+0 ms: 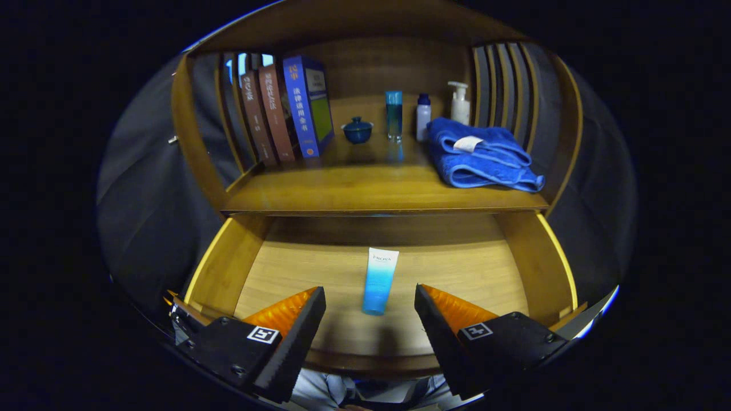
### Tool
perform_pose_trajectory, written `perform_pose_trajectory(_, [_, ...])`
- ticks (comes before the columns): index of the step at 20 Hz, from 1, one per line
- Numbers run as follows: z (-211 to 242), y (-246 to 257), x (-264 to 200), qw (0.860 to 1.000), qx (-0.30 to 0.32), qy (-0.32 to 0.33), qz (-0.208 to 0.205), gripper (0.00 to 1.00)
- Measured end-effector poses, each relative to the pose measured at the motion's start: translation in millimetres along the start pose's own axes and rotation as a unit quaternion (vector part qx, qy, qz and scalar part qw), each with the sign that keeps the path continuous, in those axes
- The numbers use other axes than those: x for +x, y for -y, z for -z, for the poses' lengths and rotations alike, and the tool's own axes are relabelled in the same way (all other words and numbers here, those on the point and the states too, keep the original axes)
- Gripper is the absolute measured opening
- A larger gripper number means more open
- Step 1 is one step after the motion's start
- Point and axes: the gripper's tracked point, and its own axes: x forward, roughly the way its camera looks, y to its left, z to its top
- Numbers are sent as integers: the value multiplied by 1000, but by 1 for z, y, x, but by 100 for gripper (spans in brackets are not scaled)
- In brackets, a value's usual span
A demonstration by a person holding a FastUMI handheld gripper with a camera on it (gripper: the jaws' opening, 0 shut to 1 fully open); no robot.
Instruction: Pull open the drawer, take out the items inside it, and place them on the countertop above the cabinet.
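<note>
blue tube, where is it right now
In the gripper view the blue tube lies flat on the floor of the open drawer, just ahead of the open gripper and centred between its fingers, below the countertop.

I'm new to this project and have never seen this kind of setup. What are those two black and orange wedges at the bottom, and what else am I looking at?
The wedges are the two fingers of a hand-held gripper. A person carries it, and the camera rides on it, looking forward along the fingers. They stand apart and hold nothing.

Ahead is a wooden cabinet with its drawer pulled open. One blue-and-white tube lies on the drawer floor, its lower end reaching between the fingertips.

Above the drawer is the countertop. It carries leaning books, a small dark blue lidded cup, a tall teal bottle, a white bottle with a blue cap, a pump bottle and a folded blue towel.
</note>
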Motion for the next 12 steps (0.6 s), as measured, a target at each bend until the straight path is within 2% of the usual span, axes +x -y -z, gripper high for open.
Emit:
perform_pose_trajectory(4, [-8, 6, 45, 996, 22, -81, 6, 99])
perform_pose_trajectory(7, [4, 11, 69, 988, 45, -145, 14, 99])
perform_pose_trajectory(12, [19, 20, 87, 974, 62, -217, 30, 99])
